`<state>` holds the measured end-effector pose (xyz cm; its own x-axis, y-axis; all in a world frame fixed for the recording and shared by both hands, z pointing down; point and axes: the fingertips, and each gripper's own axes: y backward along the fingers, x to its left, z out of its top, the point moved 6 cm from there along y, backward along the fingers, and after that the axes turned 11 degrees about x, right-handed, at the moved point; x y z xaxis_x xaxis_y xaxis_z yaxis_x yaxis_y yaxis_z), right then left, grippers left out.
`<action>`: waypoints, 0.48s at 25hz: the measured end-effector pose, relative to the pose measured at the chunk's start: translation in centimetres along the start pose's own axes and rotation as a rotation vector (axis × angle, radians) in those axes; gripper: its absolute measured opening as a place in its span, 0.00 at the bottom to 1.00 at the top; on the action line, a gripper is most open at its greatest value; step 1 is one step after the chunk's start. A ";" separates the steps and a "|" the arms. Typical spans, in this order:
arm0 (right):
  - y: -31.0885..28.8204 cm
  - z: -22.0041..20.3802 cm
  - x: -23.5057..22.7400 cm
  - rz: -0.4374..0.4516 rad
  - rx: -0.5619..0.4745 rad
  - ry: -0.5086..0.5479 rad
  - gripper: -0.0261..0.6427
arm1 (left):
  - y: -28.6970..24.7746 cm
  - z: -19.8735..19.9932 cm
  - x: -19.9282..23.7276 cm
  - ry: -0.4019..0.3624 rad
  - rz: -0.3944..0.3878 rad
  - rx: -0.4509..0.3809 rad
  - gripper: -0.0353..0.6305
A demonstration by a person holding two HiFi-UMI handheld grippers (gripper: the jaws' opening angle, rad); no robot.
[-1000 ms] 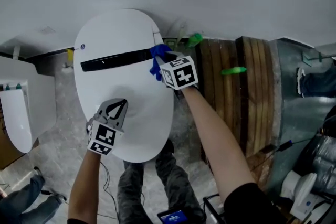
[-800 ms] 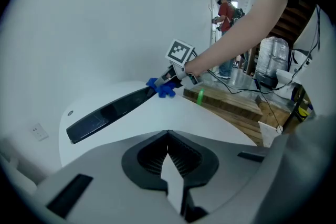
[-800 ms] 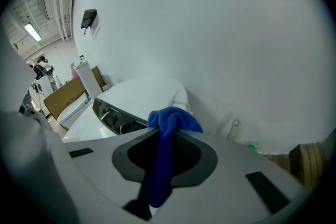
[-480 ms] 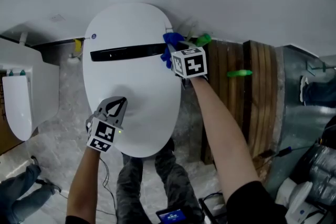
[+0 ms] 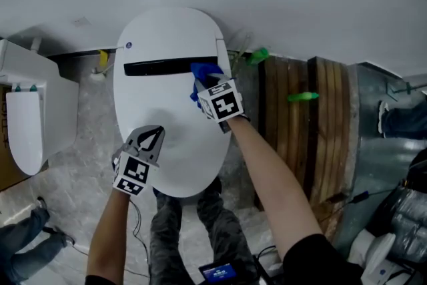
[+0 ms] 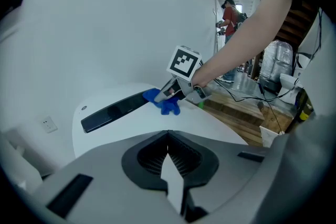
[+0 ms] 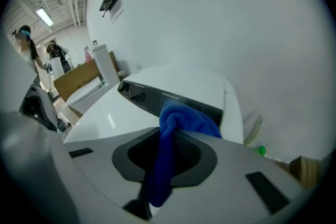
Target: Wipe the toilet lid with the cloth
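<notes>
Right gripper (image 5: 204, 91) is clamping the blue cloth (image 5: 203, 71) and holding it on the toilet lid (image 5: 167, 163) beside the dark strip (image 5: 160, 67), upper centre of the head view; likely mid-wipe. Left gripper (image 5: 151, 135) is sitting closed and empty over the lid's lower left, probably just keeping clear.

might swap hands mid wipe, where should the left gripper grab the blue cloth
Probably the bunched free end of the cloth sticking out past the right gripper, resting on the toilet lid by the black strip. Come from the person's left across the lid; the right gripper's jaws, shut on it, block the other side.
</notes>
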<state>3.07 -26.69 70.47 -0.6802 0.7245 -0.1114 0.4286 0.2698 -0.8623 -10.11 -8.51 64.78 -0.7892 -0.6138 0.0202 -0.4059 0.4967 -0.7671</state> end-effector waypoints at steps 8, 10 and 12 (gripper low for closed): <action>-3.1 4.0 8.5 0.080 0.034 0.154 0.12 | 3.3 -3.7 2.6 0.052 0.050 0.002 0.07; -3.8 4.4 10.1 0.089 0.037 0.178 0.12 | 3.9 -4.8 3.1 0.070 0.060 0.007 0.07; -4.2 4.6 11.9 0.113 0.039 0.209 0.12 | 4.5 -5.8 3.2 0.087 0.067 0.013 0.07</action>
<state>-9.55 -22.17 70.48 -0.4893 0.8655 -0.1070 0.4688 0.1575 -0.8691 -17.18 -4.65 65.13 -0.8518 -0.5233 0.0239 -0.3454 0.5268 -0.7766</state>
